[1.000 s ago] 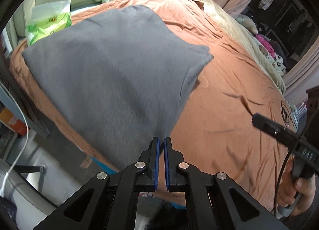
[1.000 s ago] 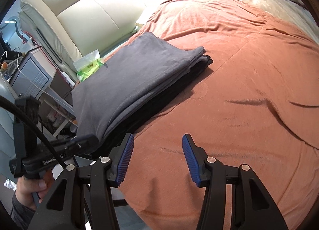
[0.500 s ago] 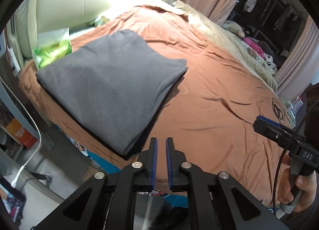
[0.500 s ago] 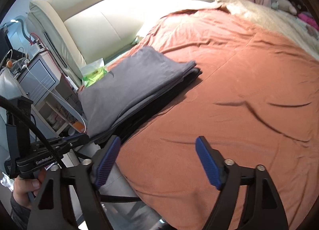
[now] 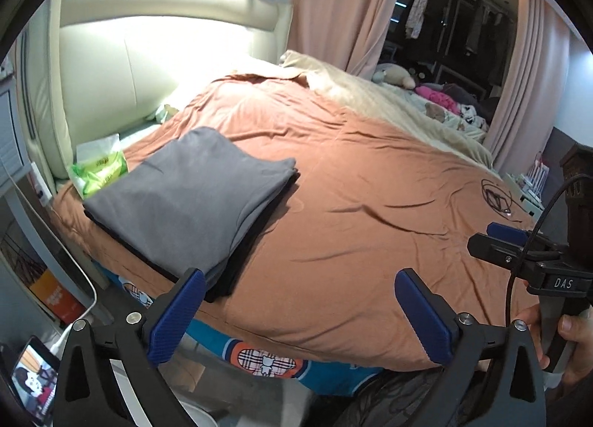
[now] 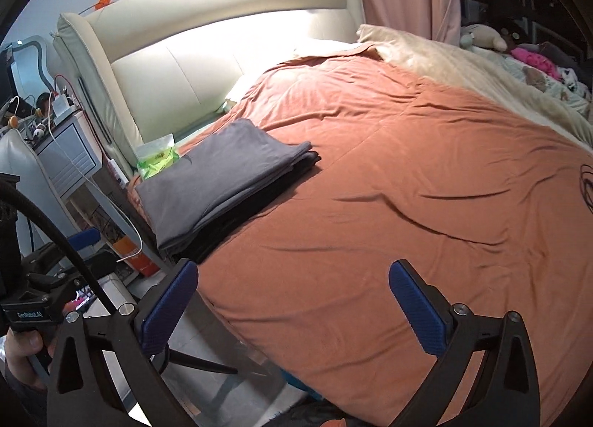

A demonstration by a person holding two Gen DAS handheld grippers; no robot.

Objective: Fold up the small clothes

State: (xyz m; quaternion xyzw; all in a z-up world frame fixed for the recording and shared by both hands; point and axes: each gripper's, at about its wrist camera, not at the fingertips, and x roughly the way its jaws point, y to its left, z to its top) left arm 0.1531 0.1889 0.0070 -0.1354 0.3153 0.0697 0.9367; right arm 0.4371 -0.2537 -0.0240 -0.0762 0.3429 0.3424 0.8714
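A folded grey garment (image 5: pixel 192 197) lies on top of a folded black one at the near left corner of the orange bedspread (image 5: pixel 370 204). It also shows in the right wrist view (image 6: pixel 226 182). My left gripper (image 5: pixel 300 316) is open and empty, held back from the bed edge, right of the pile. My right gripper (image 6: pixel 292 308) is open and empty, also off the bed edge, below and right of the pile. The right gripper's body shows in the left wrist view (image 5: pixel 533 264).
A green-and-white packet (image 5: pixel 98 167) lies by the cream headboard (image 5: pixel 122 67) behind the pile. A beige blanket (image 5: pixel 389 101) and soft toys lie at the far side. A bedside cabinet (image 6: pixel 66 153) with cables stands left. A phone screen (image 5: pixel 33 379) lies on the floor.
My left gripper has opened wide from shut. Both grippers have pulled back and up from the pile, so more of the bed and room shows. The right gripper has opened wider.
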